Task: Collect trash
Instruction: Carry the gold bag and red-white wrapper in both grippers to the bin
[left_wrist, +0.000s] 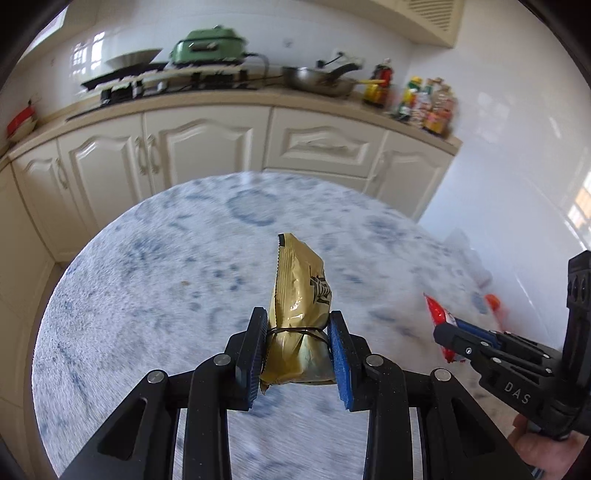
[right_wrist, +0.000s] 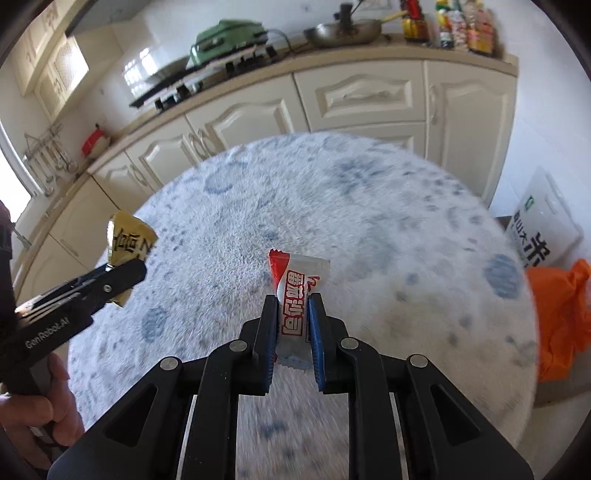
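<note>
— Grippers, what did each have?

— My left gripper (left_wrist: 297, 349) was clamped on a crinkled gold foil snack packet (left_wrist: 301, 314), pads pressed into both sides, over the round white-and-blue fluffy rug (left_wrist: 147, 277). My right gripper (right_wrist: 293, 332) was nearly shut, pinching a flat red-and-white plastic wrapper (right_wrist: 295, 291) clear of the same rug

— Anything nearby?

— A crumpled orange plastic bag (right_wrist: 561, 317) lay just beside the rug's right edge

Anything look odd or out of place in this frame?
Nothing is spilled or damaged. The one oddity is the gold packet in the left gripper: a thin black band is tied around its middle. The right gripper holds a red-and-white wrapper.
</note>
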